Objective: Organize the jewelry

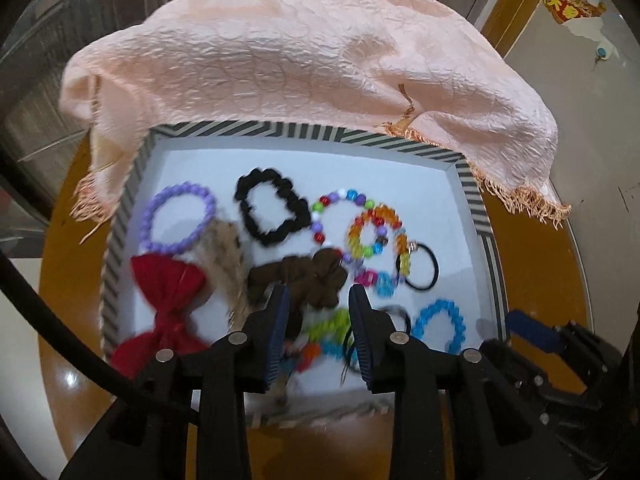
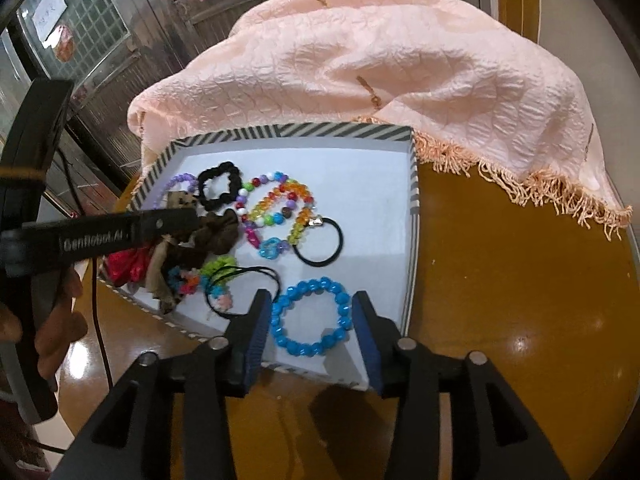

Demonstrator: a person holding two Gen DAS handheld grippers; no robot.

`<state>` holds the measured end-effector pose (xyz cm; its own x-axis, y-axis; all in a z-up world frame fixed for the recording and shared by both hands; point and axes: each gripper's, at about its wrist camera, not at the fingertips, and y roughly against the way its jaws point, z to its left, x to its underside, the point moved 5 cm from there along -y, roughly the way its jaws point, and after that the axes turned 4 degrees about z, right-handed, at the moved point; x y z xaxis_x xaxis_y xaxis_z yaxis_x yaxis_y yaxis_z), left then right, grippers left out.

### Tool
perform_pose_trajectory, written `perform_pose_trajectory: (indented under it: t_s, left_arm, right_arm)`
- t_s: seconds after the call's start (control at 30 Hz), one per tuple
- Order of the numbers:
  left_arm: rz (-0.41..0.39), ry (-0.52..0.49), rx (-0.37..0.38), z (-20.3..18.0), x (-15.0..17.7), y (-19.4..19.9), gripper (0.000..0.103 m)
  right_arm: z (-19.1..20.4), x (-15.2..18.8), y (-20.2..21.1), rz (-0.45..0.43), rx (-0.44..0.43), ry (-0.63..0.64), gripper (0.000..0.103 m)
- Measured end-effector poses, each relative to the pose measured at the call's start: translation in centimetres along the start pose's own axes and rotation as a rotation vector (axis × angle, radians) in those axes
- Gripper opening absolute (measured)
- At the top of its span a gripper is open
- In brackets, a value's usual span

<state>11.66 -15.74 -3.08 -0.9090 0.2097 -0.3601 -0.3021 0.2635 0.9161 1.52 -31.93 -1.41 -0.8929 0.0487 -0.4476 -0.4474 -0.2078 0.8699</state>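
The right claw [image 2: 311, 322] is open and holds nothing. The blue bead bracelet [image 2: 311, 316] lies flat between its 2 fingers, not pinched, in the striped box [image 2: 412, 184]. The left claw [image 1: 319, 316] is open too, above the brown scrunchie [image 1: 316, 276]. At 12 o'clock, a pink cloth [image 2: 380, 60] hangs over the box's far edge. The other bands lie at 10 o'clock, likely gathered there to keep them together.

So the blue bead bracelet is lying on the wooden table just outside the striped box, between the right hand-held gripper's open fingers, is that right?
Not quite. The blue bead bracelet lies inside the striped box, on its white floor, not on the wooden table. The right wrist view shows it there, between the right hand-held gripper's open fingers.
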Motion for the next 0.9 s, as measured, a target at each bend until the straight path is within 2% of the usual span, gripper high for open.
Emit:
perform_pose_trajectory:
  t_s: [0.23, 0.4, 0.6, 0.9]
  left_arm:
    - [-0.041, 0.003, -0.053, 1.4, 3.2, 3.1, 0.019]
    - [-0.089, -0.006, -0.089, 2.5, 5.2, 5.6, 0.019]
    - [-0.141, -0.014, -0.118, 3.5, 6.9, 8.1, 0.019]
    - [-0.219, -0.037, -0.154, 4.0, 8.5, 11.1, 0.019]
  right_arm:
    - [2.7, 0.9, 2.0, -0.041, -0.002, 0.031, 0.049]
    - [4.7, 1.4, 3.2, -0.077, -0.018, 0.037, 0.059]
    - [7.4, 2.5, 3.9, -0.104, -0.044, 0.041, 0.061]
    - [8.8, 3.6, 5.2, -0.135, -0.053, 0.021, 0.067]
